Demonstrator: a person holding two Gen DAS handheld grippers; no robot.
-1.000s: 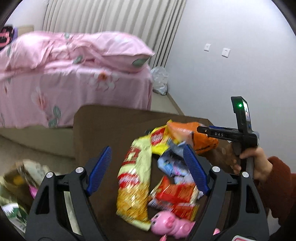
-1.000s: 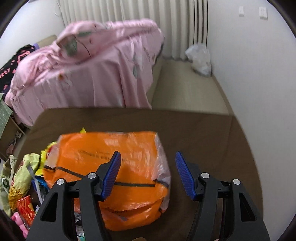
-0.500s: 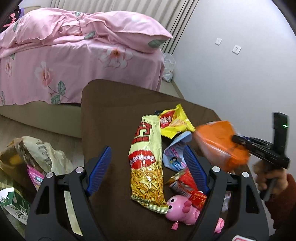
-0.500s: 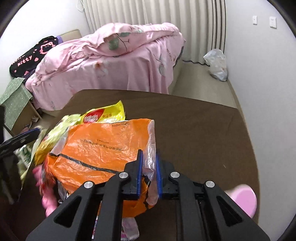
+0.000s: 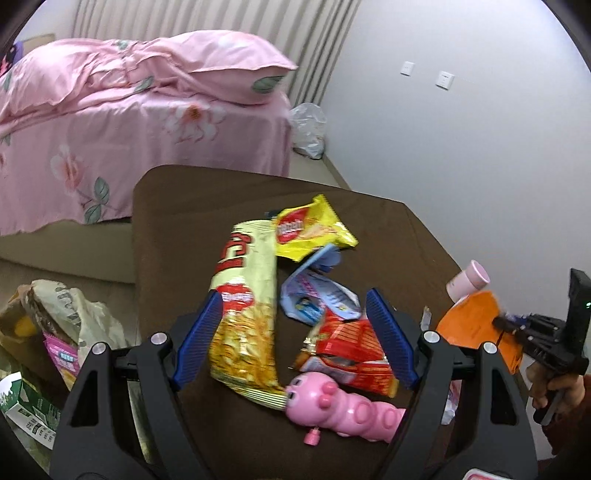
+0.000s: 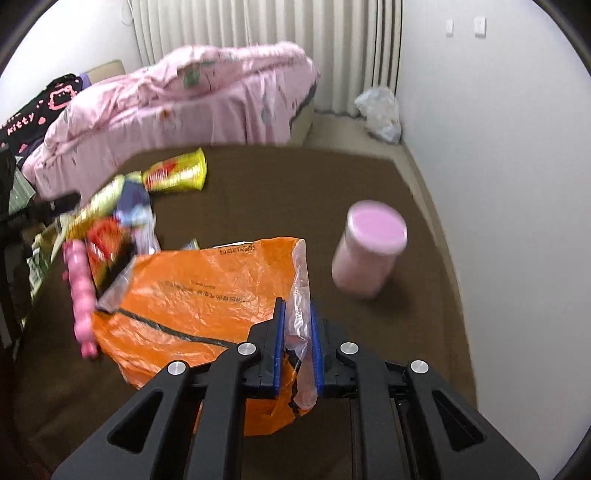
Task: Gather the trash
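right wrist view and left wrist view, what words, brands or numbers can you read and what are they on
"kitty": black cloth beside the bed.
Orange bag in the right gripper: rows of black print, upside down and too blurred to read.
Small yellow packet: red oval logo, letters blurred.
Long yellow packet: big red characters, unreadable.
Red packet: print too small.

Bedroom. Bed (image 5: 147, 122) w/ pink floral bedding, pillow (image 5: 236, 70) at its near corner. Pale striped curtains (image 6: 266, 26) behind bed, floor to ceiling. Plain white wall (image 5: 461, 155) on right w/ two switch plates (image 5: 443, 79). Beige floor (image 6: 351, 129) betw. bed and wall; whitish plastic bag (image 6: 380, 112) in far corner. Brown tabletop (image 6: 295, 184) in foreground. Black Hello Kitty fabric (image 6: 37, 107) at far left. Even, soft light.
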